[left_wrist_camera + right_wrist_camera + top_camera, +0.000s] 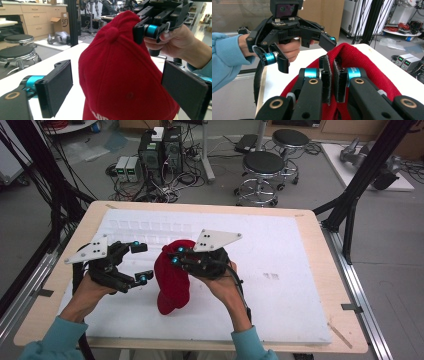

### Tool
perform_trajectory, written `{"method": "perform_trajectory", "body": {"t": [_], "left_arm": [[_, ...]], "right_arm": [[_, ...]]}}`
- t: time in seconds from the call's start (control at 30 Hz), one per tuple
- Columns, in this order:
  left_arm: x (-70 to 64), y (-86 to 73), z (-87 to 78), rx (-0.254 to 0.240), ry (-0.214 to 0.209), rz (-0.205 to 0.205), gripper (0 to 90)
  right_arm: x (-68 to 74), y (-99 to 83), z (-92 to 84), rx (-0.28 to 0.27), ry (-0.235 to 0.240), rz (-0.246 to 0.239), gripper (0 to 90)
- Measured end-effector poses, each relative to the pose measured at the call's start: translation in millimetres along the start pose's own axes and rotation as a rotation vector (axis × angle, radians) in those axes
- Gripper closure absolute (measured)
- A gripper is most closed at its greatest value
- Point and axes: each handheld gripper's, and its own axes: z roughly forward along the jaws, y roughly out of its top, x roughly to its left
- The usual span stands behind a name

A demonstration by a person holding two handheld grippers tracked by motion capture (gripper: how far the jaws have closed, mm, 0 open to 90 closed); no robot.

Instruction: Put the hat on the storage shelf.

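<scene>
red cap held up by the right gripper, left gripper free beside it.
we see the right gripper (176,257) with jaws clamped narrow on the rim of the red cap (172,280), which hangs over the white board (280,285) near its middle; the left gripper (141,262) stands just left of the cap, jaws wide, pads off the cloth.

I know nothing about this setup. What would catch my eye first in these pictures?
A bright red cap hangs over the middle of the white table, pinched at its edge by the shut right claw. Just to its left, the left claw stands open, its black pads on either side of the cap without pressing it. Behind the table, round stools stand among cables on the floor.
</scene>
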Motion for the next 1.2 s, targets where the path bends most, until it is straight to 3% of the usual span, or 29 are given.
{"method": "perform_trajectory", "body": {"t": [0.23, 0.53, 0.73, 0.8, 0.93, 1.2], "left_arm": [[-1.6, 3.6, 12.1, 0.051, 0.011, -0.015, 8.1], [1.3, -1.9, 28.9, 0.092, -0.026, -0.069, 8.1], [1.1, -5.0, 36.9, 0.119, -0.017, -0.078, 8.9], [1.4, -5.2, 37.3, 0.120, -0.022, -0.073, 13.0], [1.1, -5.2, 37.1, 0.119, -0.041, -0.063, 30.2], [-6.8, -3.6, 36.0, 0.116, -0.027, 0.014, 60.6]], "right_arm": [[-0.7, -1.0, 0.5, -0.007, 0.003, 0.004, 87.1], [0.8, -0.6, 1.6, -0.003, 0.011, -0.003, 87.1], [1.3, -0.6, 1.8, -0.003, 0.011, -0.009, 87.1], [1.5, -0.6, 1.9, -0.004, 0.013, -0.007, 87.1], [2.0, -0.4, 2.2, -0.003, 0.018, -0.012, 87.1], [2.2, -0.4, 2.6, -0.001, 0.003, -0.017, 87.0]]}}
